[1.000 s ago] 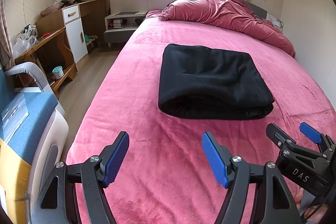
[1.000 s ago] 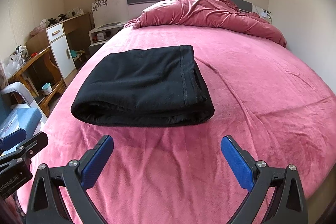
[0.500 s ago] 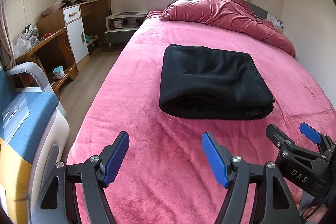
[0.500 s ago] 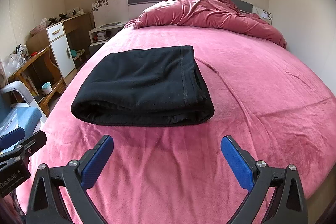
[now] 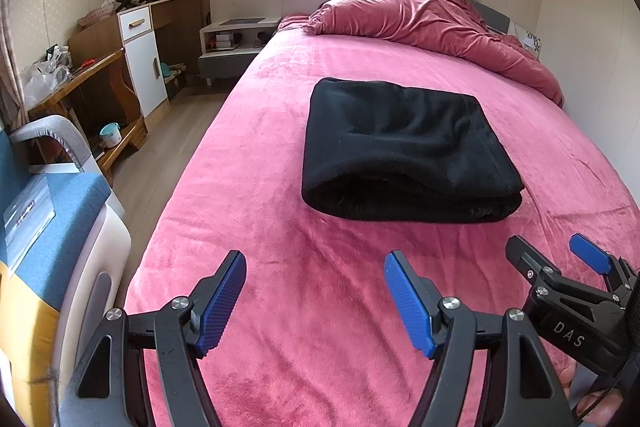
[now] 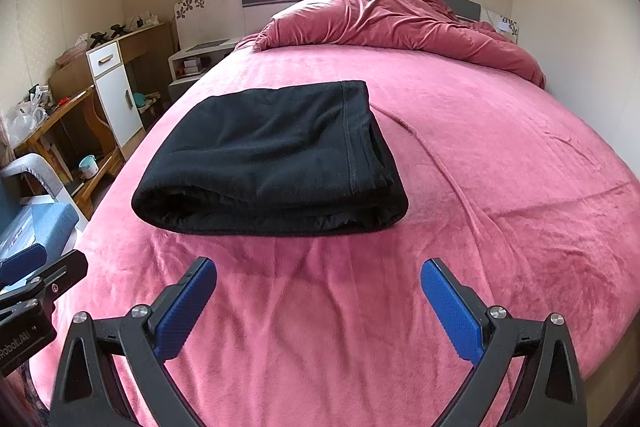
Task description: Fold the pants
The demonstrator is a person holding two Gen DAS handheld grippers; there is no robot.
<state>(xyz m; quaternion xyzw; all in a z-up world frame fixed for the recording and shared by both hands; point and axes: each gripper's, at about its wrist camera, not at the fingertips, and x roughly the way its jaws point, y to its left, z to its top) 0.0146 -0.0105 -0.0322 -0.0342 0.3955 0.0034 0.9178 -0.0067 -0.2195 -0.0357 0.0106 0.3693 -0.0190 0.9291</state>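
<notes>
Pants (image 5: 404, 147) folded into a black bundle mid-bed, pink bed cover (image 5: 280, 307) beneath, left gripper (image 5: 316, 301) and right gripper (image 6: 318, 305) both wide, empty, near the bed's front edge

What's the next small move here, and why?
Probably just draw both back and stop: the black pants already lie in a neat folded stack on the pink bed, and the left gripper and right gripper are open, empty, short of it.
</notes>
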